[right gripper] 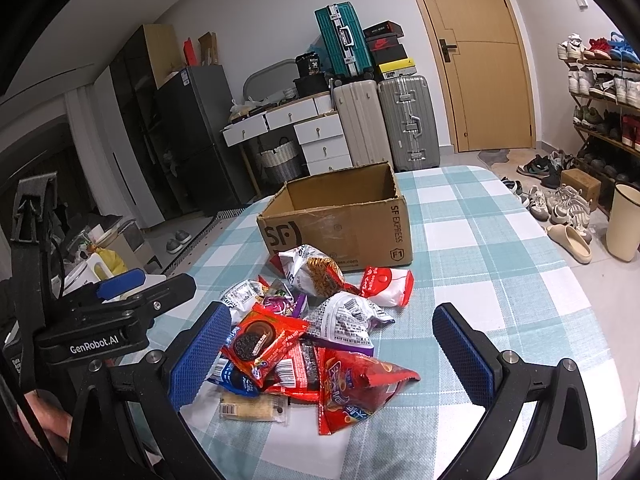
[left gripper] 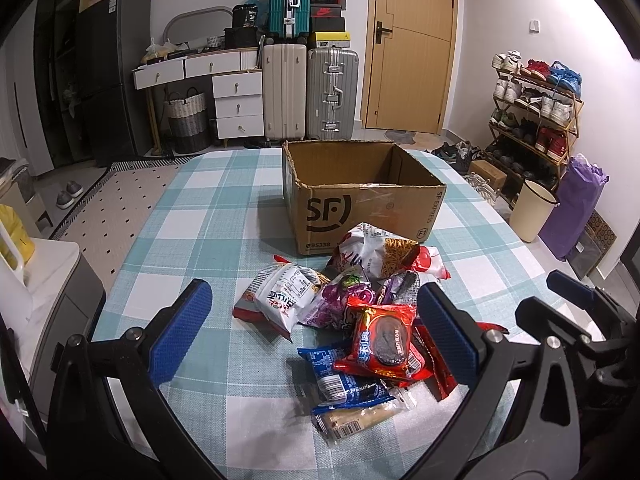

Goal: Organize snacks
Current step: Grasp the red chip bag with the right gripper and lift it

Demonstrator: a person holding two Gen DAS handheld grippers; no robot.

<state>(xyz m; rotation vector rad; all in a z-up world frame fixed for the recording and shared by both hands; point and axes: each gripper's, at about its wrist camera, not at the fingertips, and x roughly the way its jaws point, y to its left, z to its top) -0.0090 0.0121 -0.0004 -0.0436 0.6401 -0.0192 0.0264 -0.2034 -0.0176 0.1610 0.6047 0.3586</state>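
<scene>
I hold the left gripper [left gripper: 316, 328] and right gripper [right gripper: 328, 356] spread wide and grasping nothing, both poised over the snack pile [left gripper: 352, 312], which lies on the checked tablecloth [left gripper: 200, 216] just in front of the open cardboard box [left gripper: 360, 200].

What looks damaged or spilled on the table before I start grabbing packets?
Nothing has spilled; the snack packets lie in a loose heap, all apparently sealed. The cardboard box has no top flaps and a ragged, worn rim, but stands upright and looks empty.
</scene>
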